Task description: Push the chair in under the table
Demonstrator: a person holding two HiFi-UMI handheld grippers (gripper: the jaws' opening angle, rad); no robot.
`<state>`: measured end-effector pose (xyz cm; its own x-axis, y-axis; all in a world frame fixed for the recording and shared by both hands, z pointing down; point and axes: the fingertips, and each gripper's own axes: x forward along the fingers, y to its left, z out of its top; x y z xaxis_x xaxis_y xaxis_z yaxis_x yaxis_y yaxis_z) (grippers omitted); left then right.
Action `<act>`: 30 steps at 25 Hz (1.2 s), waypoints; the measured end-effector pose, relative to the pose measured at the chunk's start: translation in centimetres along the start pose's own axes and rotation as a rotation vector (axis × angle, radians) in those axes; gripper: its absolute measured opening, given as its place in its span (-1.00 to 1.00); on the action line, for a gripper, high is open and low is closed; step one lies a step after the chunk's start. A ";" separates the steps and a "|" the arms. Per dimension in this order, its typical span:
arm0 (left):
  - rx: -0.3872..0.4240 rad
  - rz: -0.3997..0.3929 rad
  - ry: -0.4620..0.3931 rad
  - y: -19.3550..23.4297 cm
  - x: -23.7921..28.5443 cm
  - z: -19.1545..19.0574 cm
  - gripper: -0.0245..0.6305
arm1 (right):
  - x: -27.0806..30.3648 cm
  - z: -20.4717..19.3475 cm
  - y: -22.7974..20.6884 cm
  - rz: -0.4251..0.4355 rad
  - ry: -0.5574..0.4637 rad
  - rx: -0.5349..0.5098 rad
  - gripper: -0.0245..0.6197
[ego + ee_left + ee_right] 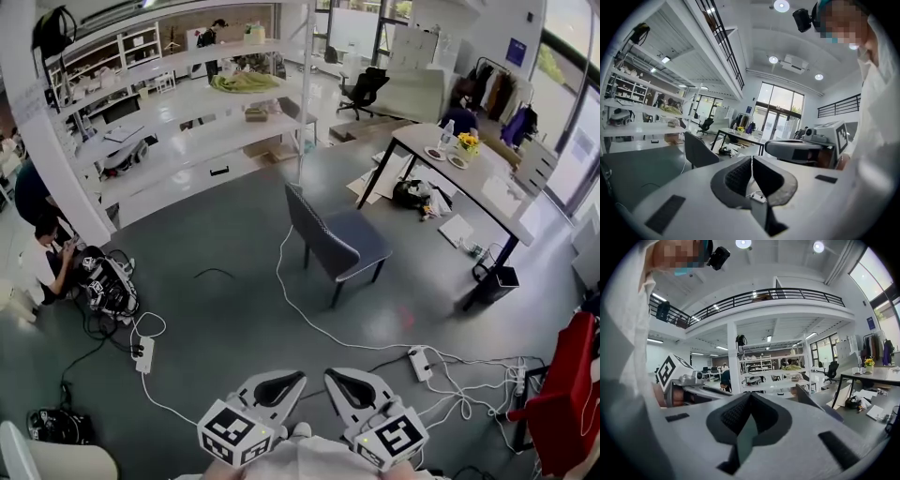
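Currently clenched on nothing: left tool (280, 382) and right tool (352, 380), side by side, low and close to the body; well apart from the chair (337, 240), out on the open floor, backrest this way, seat toward the desk (469, 174); best to walk up, keep both tools shut, press them evenly on the backrest's top edge and push straight toward the desk; mind the white cable (302, 314) near the chair legs.
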<state>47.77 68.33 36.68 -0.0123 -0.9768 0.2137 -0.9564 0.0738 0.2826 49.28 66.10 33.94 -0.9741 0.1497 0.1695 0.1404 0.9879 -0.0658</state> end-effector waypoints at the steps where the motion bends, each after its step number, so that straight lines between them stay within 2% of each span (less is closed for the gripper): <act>1: -0.002 0.003 -0.001 0.0 0.1 0.0 -0.86 | 0.0 -0.1 0.0 0.012 0.002 0.005 -0.92; 9: -0.014 0.036 0.010 0.0 0.7 -1.1 -0.86 | 0.0 -1.5 0.1 0.071 -0.015 0.070 -0.91; 16: -0.040 0.090 0.021 3.1 0.5 -2.4 -0.86 | 2.0 -2.4 -1.0 0.082 -0.013 0.103 -0.91; 24: -0.051 0.082 0.019 10.1 3.4 -0.3 -0.86 | 8.7 -1.7 -4.4 0.083 -0.010 0.103 -0.91; 30: -0.025 0.076 0.011 18.8 5.7 3.8 -0.86 | 16.5 0.4 -8.6 0.044 -0.013 0.085 -0.91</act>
<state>28.56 63.40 39.63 -0.0808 -0.9659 0.2458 -0.9452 0.1525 0.2885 31.92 60.05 36.87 -0.9696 0.1918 0.1521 0.1680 0.9733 -0.1565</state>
